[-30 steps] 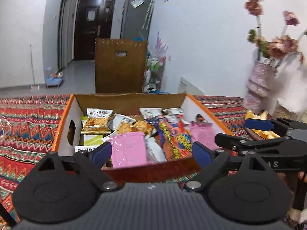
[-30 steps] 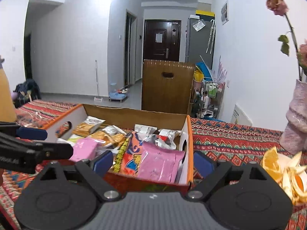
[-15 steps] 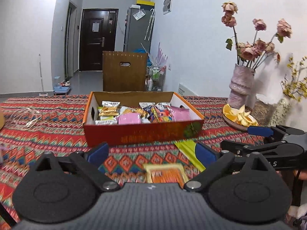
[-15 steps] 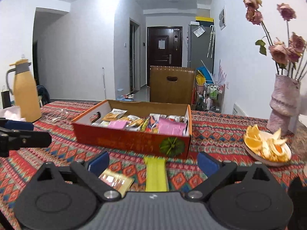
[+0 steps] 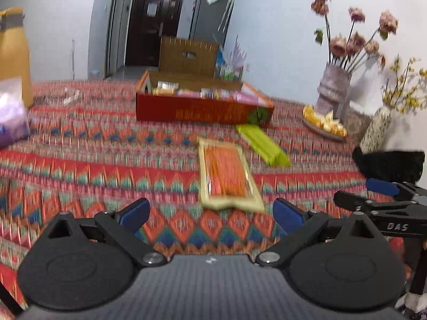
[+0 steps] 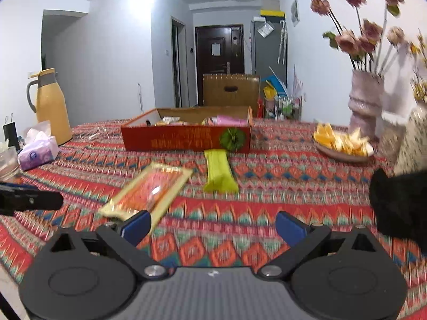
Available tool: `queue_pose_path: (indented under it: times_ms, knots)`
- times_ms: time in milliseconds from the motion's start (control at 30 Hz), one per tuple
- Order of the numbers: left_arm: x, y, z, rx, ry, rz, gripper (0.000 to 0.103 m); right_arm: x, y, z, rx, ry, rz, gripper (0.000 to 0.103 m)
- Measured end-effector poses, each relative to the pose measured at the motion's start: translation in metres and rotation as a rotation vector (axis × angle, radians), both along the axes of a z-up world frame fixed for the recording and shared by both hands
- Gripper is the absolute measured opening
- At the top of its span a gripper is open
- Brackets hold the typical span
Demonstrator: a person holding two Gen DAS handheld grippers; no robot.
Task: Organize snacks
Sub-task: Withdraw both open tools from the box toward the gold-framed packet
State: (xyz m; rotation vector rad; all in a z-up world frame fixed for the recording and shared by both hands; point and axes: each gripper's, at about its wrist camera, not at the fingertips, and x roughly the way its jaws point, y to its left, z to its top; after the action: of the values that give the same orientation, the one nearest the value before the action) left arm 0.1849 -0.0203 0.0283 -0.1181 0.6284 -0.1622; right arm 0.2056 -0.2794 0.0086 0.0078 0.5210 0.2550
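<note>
Both the left gripper [image 5: 210, 213] and right gripper [image 6: 213, 225] stood wide, holding nothing, jaws having just been opening. The orange packet [image 5: 226, 176] and green packet [image 6: 219, 174] lay on the tablecloth [image 5: 93, 160] near the snack box [image 6: 186, 138], whose yellow print was too blurred to read. "DAS" showed on the right gripper's arm.

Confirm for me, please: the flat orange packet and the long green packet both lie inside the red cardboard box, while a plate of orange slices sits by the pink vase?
Not quite. The flat orange packet and the long green packet lie outside the red cardboard box, on the patterned tablecloth in front of it, as the right wrist view shows. The plate of orange slices does sit by the pink vase.
</note>
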Motion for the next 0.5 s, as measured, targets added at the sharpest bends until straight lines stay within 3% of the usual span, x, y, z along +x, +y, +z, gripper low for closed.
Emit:
queue_pose_path:
  times_ms: [267,500]
  knots:
    - [-0.004,-0.019,-0.014,0.030,0.044,-0.022,0.101,-0.020,-0.017,-0.017,0.018,0.037,-0.026,0.100]
    - [0.044,-0.052,-0.022,0.104,0.038,-0.030,0.101,-0.010,-0.028,-0.021,0.037,0.041,-0.047,0.100]
